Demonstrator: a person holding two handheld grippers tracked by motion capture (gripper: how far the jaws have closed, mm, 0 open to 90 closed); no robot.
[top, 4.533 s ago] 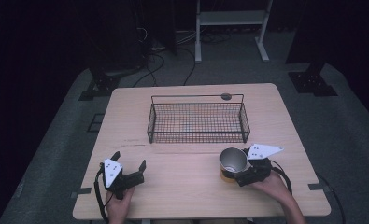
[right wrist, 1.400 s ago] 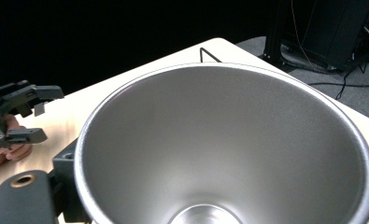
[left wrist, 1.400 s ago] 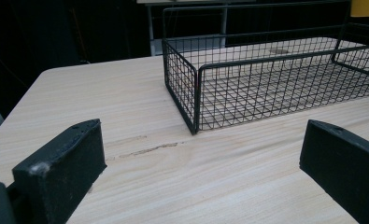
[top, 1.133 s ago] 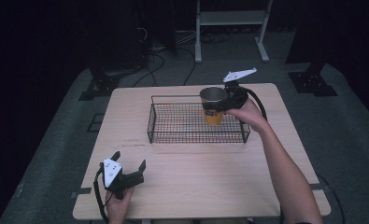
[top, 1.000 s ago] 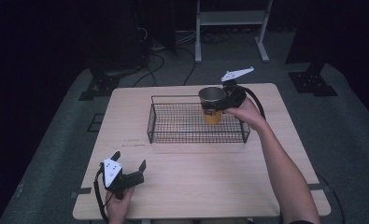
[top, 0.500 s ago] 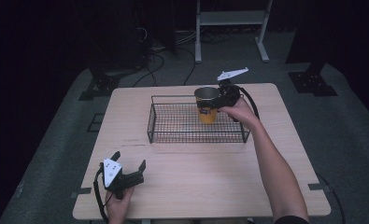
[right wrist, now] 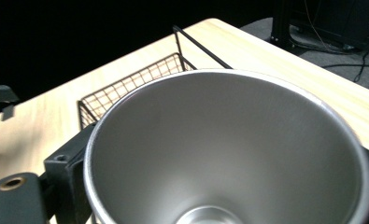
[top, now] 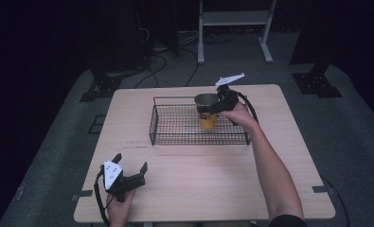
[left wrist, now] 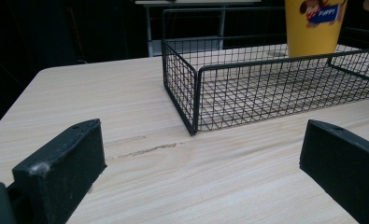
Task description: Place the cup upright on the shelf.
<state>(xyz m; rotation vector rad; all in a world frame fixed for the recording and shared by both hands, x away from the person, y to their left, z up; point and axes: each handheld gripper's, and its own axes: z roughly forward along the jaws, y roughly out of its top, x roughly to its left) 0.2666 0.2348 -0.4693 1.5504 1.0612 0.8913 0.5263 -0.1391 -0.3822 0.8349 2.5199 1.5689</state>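
At the near edge of the counter (top: 213, 189), the left gripper (top: 128, 176) is rested with its jaws spread wide and nothing between them. Farther back, the wire basket (top: 175, 137) is seen, bare mesh apart from the yellow cup (top: 207, 118) held over its far right part. The cup is clamped at the rim by the right gripper (top: 218, 105), upright, mouth upward. A printed label is shown in the left gripper view (left wrist: 313, 28); the bare steel interior is shown in the right gripper view (right wrist: 229, 154).
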